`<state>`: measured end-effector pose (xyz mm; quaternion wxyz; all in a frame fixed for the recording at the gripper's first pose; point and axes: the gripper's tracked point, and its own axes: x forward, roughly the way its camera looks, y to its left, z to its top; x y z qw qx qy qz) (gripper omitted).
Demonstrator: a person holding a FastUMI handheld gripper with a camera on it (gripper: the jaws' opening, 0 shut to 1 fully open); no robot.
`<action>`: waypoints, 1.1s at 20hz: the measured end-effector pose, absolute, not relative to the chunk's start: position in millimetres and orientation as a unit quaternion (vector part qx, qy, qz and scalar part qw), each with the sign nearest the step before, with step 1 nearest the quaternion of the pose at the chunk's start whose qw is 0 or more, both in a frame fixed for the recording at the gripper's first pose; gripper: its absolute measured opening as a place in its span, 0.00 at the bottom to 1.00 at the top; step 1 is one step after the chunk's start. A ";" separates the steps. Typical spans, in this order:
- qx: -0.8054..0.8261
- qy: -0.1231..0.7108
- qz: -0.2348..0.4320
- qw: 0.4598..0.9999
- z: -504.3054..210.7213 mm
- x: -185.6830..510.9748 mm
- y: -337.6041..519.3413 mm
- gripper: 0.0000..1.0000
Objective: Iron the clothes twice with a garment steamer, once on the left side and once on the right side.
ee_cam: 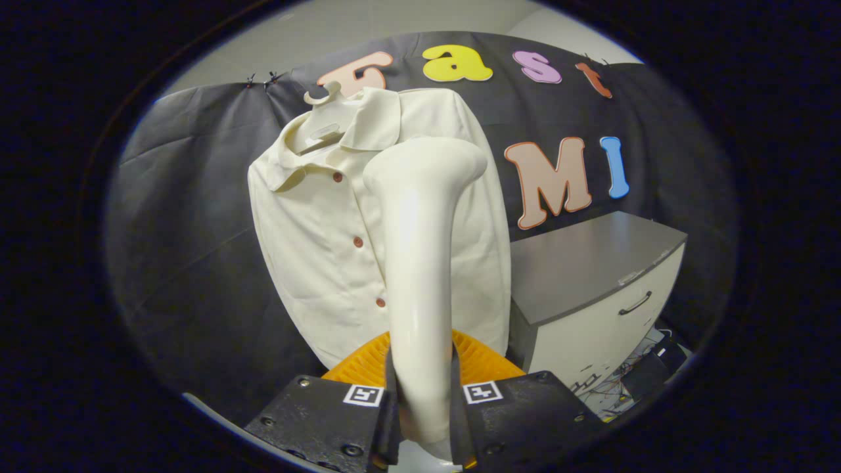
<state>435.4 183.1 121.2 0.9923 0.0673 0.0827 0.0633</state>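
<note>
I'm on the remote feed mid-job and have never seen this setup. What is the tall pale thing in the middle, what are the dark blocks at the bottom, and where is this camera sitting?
The camera rides on a handheld two-finger tool that a person carries, and it looks forward along the fingers. The dark blocks are those fingers. They are closed on the handle of the garment steamer, one on each side, so the steamer stands upright between them with its wide head at the top. Beyond it a cream shirt with brown buttons hangs on a hanger against the booth's black cloth wall. The steamer head sits in front of the side of the shirt nearer the grey-topped cabinet. Whether it touches the cloth cannot be told.
</note>
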 end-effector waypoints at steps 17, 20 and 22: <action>0.094 0.168 0.143 0.971 6.0 508.8 170.1 0.30; 0.089 0.202 0.145 0.964 -31.5 504.7 166.8 0.30; 0.097 0.216 0.145 0.961 -49.5 502.6 166.9 0.30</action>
